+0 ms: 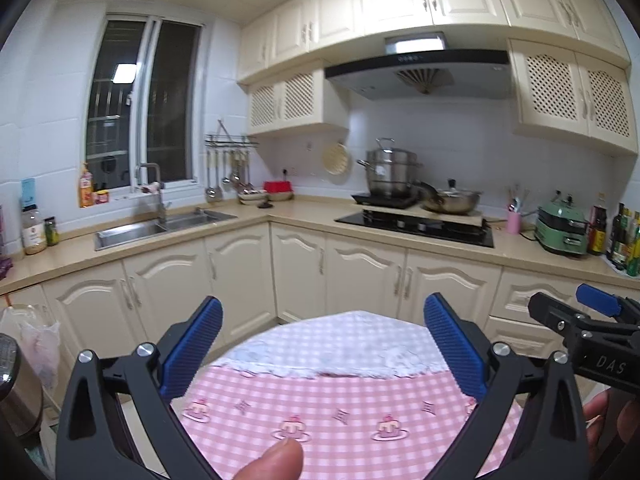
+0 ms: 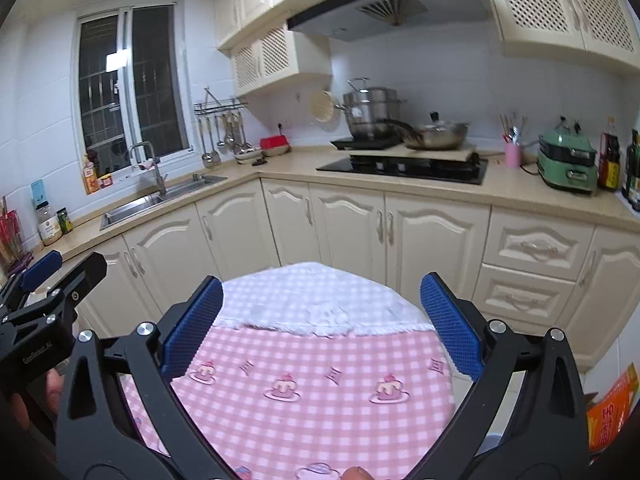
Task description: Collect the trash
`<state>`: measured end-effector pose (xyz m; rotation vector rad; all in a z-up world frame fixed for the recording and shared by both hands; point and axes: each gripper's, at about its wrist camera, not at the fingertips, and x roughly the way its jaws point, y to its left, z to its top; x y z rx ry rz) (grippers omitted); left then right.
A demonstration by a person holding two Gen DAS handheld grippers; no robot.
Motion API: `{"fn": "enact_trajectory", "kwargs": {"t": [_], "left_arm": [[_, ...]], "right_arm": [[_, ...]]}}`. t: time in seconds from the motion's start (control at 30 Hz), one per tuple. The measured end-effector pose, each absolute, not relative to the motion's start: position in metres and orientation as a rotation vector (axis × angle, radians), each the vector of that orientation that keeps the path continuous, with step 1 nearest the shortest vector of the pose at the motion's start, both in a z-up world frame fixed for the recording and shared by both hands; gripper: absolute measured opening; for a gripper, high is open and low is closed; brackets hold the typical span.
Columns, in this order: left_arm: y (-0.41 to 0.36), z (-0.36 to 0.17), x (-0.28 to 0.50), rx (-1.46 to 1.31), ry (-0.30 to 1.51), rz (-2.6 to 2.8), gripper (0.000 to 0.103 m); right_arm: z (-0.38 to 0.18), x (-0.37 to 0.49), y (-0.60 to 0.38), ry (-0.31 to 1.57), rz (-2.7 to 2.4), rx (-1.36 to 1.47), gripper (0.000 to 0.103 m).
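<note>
We hold both the left gripper (image 1: 323, 344) and right gripper (image 2: 321, 322) wide open and empty over the pink cloth (image 1: 344, 412). No loose trash shows; a plastic bag (image 1: 38, 344), lower left, lies nearer our left.

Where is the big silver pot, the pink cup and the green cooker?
Big silver pot (image 1: 390, 172), left wrist view, on its shiny side wall.
Pink cup (image 2: 513, 156), right wrist view, on its front.
Green cooker (image 2: 566, 166), right wrist view, on its front body.
</note>
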<state>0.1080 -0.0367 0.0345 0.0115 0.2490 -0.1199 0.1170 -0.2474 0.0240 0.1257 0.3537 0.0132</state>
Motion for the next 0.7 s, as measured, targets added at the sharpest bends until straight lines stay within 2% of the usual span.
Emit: {"fn": "enact_trajectory", "kwargs": {"t": [0.7], "left_arm": [[-0.001, 0.043, 0.096, -0.027, 0.213, -0.077, 0.099]], "right_arm": [[0.034, 0.113, -0.213, 0.312, 0.065, 0.084, 0.097]]}}
